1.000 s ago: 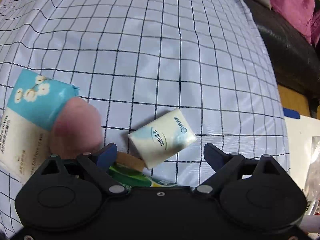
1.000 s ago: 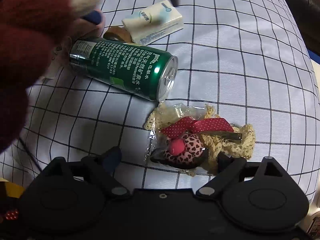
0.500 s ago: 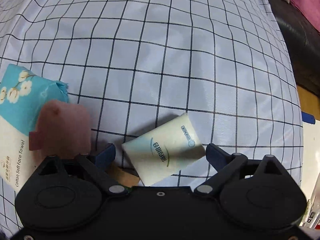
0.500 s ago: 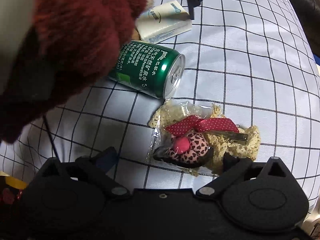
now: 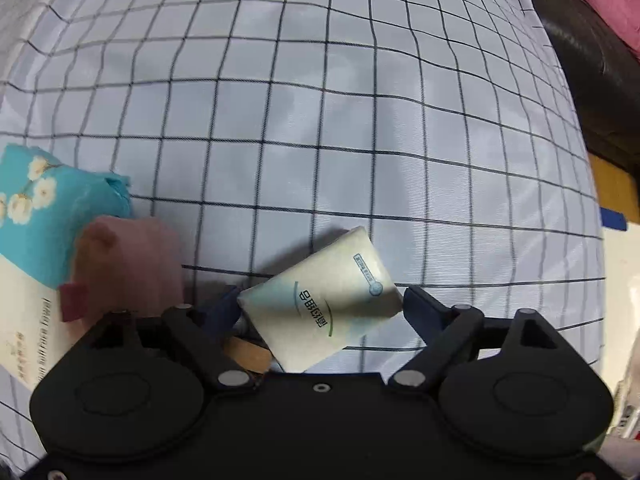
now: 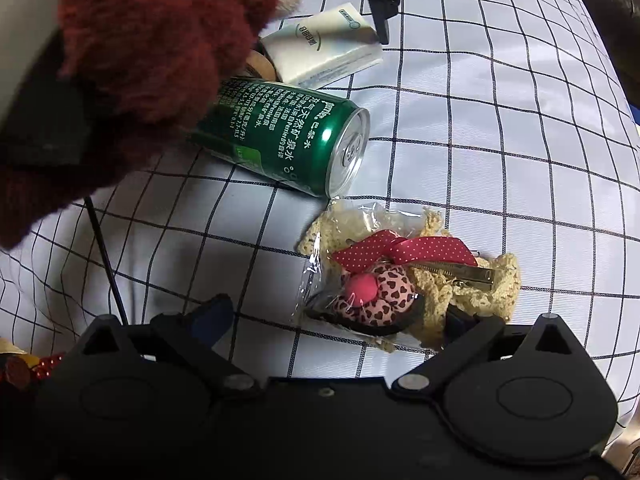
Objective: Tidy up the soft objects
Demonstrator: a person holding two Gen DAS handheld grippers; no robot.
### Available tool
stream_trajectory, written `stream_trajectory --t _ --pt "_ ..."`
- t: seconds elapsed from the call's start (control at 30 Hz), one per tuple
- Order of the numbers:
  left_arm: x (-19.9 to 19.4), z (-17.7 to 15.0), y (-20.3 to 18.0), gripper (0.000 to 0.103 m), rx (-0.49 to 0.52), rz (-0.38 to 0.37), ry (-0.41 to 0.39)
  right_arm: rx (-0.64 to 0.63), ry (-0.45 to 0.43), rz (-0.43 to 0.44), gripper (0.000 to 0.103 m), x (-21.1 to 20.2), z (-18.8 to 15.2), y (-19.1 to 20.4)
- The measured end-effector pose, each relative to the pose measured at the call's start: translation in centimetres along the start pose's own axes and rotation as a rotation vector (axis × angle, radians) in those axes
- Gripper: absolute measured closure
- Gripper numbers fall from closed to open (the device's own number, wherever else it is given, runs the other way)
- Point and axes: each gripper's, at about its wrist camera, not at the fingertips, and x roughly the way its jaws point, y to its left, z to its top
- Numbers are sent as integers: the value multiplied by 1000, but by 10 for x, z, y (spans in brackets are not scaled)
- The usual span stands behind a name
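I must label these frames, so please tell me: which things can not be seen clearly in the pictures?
- Brown round object: right wrist view, mostly hidden by the tissue pack and green can.
- Face towel pack: left wrist view, cut by the left edge; a blurred pink shape covers part.
- Left gripper: whether its pads press the tissue pack is unclear.

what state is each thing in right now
tissue pack: flat on the cloth, between the left tool's fingers
left tool: has just been closing, pads at the pack's sides
right tool: open, around the bagged clip
can: on its side
bagged clip: lying flat, sealed
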Motion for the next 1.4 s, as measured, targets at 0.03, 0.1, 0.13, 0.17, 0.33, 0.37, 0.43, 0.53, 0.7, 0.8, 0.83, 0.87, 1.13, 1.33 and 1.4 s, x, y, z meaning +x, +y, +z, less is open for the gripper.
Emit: stream_trajectory --t 0.03,0.1,0.13,0.17,0.33,0.37,0.43,0.53,0.7,0.8,0.83,0.87,1.13,1.33,1.4 --pt "-1 0 1 19 9 1 -6 0 0 0 1 0 0 -1" --pt "-2 0 0 21 15 1 -13 -3 0 -1 1 -1 0 -1" --pt "-3 -1 0 21 18 4 -19 -6 -1 -1 1 -1 0 -1" --pt "-4 -1 -1 22 22 9 -24 -8 -2 -1 1 -2 0 -2" --pt "-18 -5 4 36 34 16 -42 -15 -6 -13 7 -4 -2 2" --pt "-24 -8 9 41 39 28 -43 -13 -7 -15 9 -5 -2 0" --pt "-29 -6 11 47 38 19 -50 -9 -8 -20 20 -8 -2 -3" --pt "-35 -8 18 51 33 10 -45 3 -11 -28 37 -15 -1 -11" --pt "-35 -8 32 48 12 -4 -40 73 2 23 54 -23 2 -36" --pt "-37 -12 34 27 -3 -23 -42 119 8 54 56 -25 5 -50" --pt "-36 -12 32 24 -2 -30 -40 123 4 49 56 -27 5 -52" --pt "-35 -12 30 22 3 -37 -33 123 -1 41 56 -28 5 -53" --pt "-23 -15 6 9 47 -40 -16 100 -8 34 54 -29 6 -49" --pt "-10 -11 -7 9 37 1 -30 76 -14 27 51 -28 4 -43" --pt "-6 -8 -10 9 26 27 -52 69 -17 25 50 -28 4 -42"
